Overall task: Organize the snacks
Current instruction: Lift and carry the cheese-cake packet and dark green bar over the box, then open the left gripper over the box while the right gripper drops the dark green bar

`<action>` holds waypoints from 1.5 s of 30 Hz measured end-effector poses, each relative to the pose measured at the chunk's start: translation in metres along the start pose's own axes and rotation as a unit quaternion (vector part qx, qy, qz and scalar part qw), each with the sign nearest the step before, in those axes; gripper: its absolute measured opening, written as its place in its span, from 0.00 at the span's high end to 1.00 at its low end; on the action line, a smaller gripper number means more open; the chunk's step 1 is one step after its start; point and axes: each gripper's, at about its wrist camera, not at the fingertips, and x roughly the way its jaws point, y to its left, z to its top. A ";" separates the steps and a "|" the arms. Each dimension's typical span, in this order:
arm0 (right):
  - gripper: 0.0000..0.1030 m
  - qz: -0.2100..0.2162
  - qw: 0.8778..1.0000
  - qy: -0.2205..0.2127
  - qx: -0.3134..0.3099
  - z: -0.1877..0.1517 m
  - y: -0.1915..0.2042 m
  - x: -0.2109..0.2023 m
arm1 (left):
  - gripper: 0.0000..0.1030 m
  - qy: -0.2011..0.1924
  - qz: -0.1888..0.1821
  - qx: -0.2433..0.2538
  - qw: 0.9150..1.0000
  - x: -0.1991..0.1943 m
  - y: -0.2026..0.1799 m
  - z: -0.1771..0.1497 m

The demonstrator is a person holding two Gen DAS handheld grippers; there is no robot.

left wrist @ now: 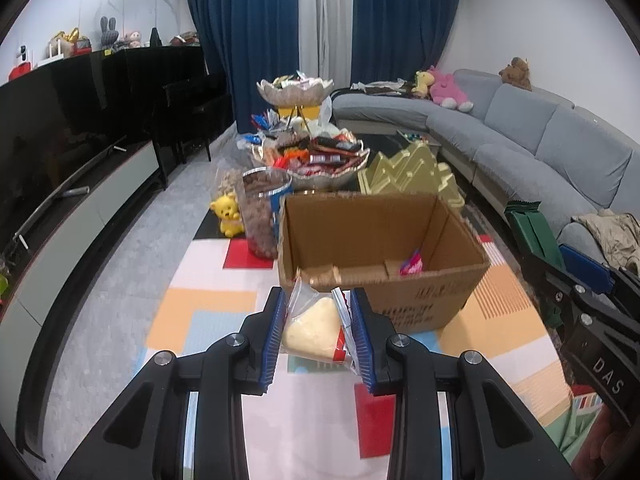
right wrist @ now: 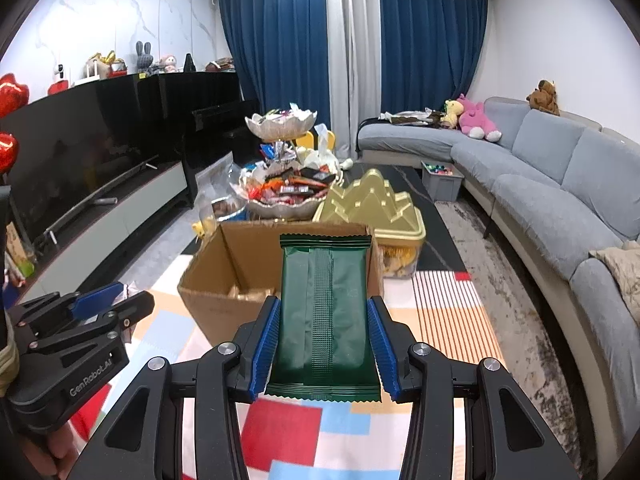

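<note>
Between the blue ribbed pads of the left gripper (left wrist: 318,334), in the left wrist view, sits one clear-wrapped pale yellow snack with red-and-white trim (left wrist: 316,330); the jaws are clamped on it. It is held above the multicoloured patchwork mat (left wrist: 200,312), just short of the near wall of the open brown cardboard box (left wrist: 384,248). One pink-wrapped snack (left wrist: 412,266) lies on the box floor near its right wall; no other loose snack shows inside. Beyond the far wall stand one two-tier silver scalloped snack stand (left wrist: 316,156), heaped with packets, one clear jar of brown pieces (left wrist: 262,216) and one gold ridged lid (left wrist: 412,172).

From the right wrist view, the right gripper (right wrist: 322,340) is clamped on one flat dark green foil packet (right wrist: 324,312), which stands upright before the box's near edge.

Judgement: sorting is at an early stage. One snack is boxed, two are in hand and not yet deposited, and the stand's many packets remain.
</note>
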 end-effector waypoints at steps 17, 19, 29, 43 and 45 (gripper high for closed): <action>0.56 0.003 1.000 -0.010 -0.006 0.053 -0.001 0.033 | 0.68 -0.010 -0.001 -0.001 1.000 0.032 0.001 0.061; 0.56 0.003 1.000 -0.007 -0.006 0.057 -0.002 0.041 | 0.68 -0.008 0.000 0.000 1.000 0.039 0.000 0.065; 0.56 0.005 1.000 0.011 -0.006 0.063 -0.006 0.082 | 0.68 0.015 -0.002 -0.005 1.000 0.086 0.003 0.073; 0.56 0.009 0.999 0.043 0.000 0.055 -0.010 0.128 | 0.65 0.041 -0.004 -0.008 0.999 0.132 0.005 0.072; 0.56 0.011 0.999 0.042 0.000 0.055 -0.010 0.130 | 0.63 0.044 -0.007 -0.010 0.999 0.135 0.006 0.071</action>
